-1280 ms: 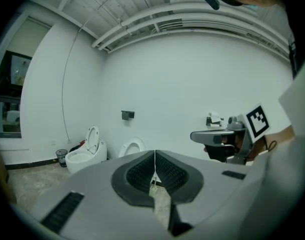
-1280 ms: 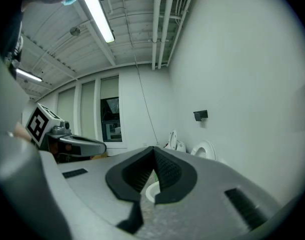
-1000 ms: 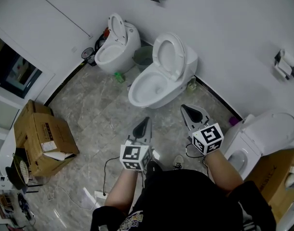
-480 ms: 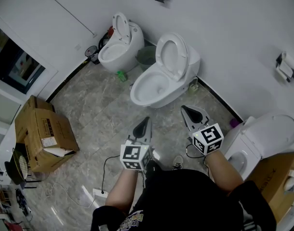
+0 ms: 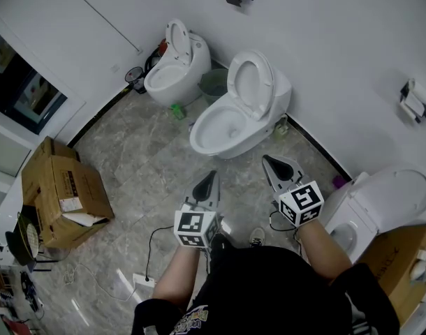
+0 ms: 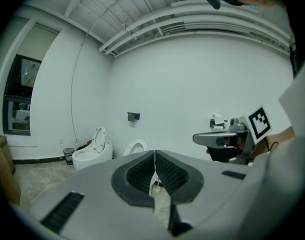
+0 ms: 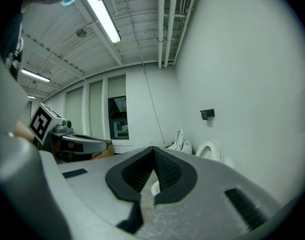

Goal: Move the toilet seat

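Short of the toilet bowl (image 5: pixel 200 142), seemingly empty: left gripper (image 5: pixel 211 177), right gripper (image 5: pixel 269 162), jaws together.

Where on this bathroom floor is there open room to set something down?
The widest bare floor lies between the cardboard box and the middle toilet, up toward the far toilet. It is crowded between those two toilets, where a greenish bin stands, and a cable trails across the floor nearer the person.
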### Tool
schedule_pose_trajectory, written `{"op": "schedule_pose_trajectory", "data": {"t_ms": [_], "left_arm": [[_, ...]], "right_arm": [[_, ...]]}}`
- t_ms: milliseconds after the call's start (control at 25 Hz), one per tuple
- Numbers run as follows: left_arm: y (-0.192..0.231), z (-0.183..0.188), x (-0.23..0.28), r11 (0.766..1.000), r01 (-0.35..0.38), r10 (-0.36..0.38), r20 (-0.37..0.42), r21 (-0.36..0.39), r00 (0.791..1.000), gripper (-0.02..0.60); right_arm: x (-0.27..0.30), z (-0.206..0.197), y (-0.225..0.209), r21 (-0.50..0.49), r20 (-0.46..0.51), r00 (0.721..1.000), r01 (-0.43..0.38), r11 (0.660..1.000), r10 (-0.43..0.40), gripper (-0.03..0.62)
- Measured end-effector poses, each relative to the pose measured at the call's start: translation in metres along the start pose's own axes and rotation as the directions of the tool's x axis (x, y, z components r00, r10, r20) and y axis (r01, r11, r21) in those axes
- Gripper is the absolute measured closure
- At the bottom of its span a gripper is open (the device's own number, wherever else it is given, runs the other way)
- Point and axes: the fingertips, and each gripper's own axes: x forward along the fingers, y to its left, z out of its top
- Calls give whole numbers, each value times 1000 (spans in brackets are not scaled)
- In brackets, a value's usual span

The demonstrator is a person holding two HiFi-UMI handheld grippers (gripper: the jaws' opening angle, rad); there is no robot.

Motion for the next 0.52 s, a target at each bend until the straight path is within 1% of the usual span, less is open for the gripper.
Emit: {"op": "schedule_pose_trajectory", "data": {"t_ms": [200,360,520], "left_arm": [[-1,3,-1,1000,-12,12,-3,2,1000,575],[-3,1,-2,1000,-4,4,9,-1,1000,575],[-2,-1,-2,1000,-19,19,-9,-9,1000,575]], "right_arm": [[-1,-2,0,-1,1,1000,-5,1000,5,589],[-1,-4,3,0,-4,1000,-9,1000,9,589],[-2,-6,1,-1,-6,1000,-12,1000,12,589]]}}
